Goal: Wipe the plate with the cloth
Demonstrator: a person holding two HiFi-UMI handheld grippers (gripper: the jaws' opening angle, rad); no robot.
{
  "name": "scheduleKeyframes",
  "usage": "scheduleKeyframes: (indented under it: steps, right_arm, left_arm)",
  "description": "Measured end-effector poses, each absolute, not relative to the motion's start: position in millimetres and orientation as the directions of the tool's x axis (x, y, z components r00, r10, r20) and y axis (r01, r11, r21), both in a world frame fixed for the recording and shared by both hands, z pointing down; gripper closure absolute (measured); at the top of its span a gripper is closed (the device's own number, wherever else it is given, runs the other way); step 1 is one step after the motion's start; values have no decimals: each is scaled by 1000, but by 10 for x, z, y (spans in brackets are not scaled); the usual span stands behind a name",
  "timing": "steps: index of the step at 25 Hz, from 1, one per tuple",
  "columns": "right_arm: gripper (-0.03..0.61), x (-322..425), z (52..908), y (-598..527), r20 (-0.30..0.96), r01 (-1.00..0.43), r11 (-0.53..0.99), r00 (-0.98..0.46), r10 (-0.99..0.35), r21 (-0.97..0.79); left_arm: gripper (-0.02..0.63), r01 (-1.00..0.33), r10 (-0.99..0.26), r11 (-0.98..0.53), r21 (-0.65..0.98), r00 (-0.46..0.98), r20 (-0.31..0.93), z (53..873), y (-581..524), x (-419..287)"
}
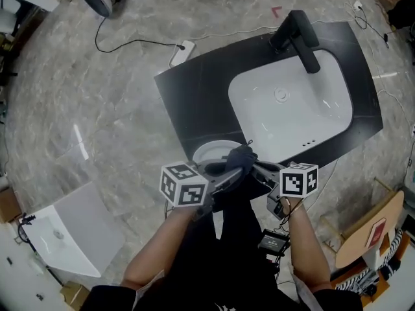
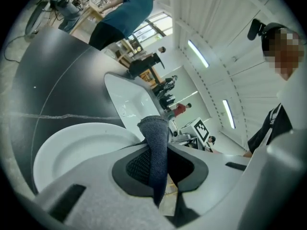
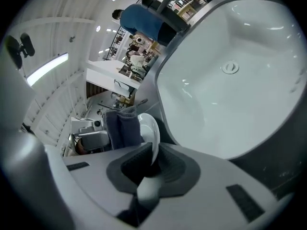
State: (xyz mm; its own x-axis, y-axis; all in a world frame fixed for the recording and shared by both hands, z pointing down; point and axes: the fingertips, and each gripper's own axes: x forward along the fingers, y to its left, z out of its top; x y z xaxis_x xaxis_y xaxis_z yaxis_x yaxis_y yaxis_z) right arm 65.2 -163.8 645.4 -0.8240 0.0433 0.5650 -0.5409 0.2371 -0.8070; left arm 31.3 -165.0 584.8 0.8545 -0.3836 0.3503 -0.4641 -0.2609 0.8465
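Plate (image 1: 216, 151), white and round, lies at the near edge of the black counter (image 1: 194, 89), low in the middle of the head view, where both my tongs meet. That counter is the biggest thing before me, a dark slab set at a slant across the upper middle of the frame. Its right half is taken up by the white sink (image 1: 292, 109), with the black tap (image 1: 299, 34) at the far rim, top right.

My right tongs (image 3: 148, 164) come in from the lower right and are closed on the plate's rim: in the right gripper view the thin white edge runs straight down between the two dark pads.

My left tongs (image 2: 158, 169) come in from the lower left and are clamped tight on the cloth (image 2: 156, 145), a dark grey-blue knit. It is folded, and a thick tuft stands out past the tips, just beside the plate's right edge. I cannot tell whether it touches the plate.
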Motion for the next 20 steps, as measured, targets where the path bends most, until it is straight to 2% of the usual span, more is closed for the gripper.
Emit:
scheduleKeyframes:
  steps: [6, 12, 20]
  right_arm:
    - [548, 660, 6463, -1638, 551, -530, 208, -833, 55, -822]
    - [551, 661, 6447, -1653, 549, -530, 199, -834, 52, -825]
    - [555, 670, 6455, -1670, 546, -534, 173, -837, 24, -827]
  left_arm:
    - [561, -608, -267, -286, 741, 793, 547, 6092, -1728, 476]
    - [561, -742, -214, -386, 548, 650, 729, 6305, -1739, 253]
    - [561, -809, -246, -452, 375, 518, 820, 6331, -1718, -135]
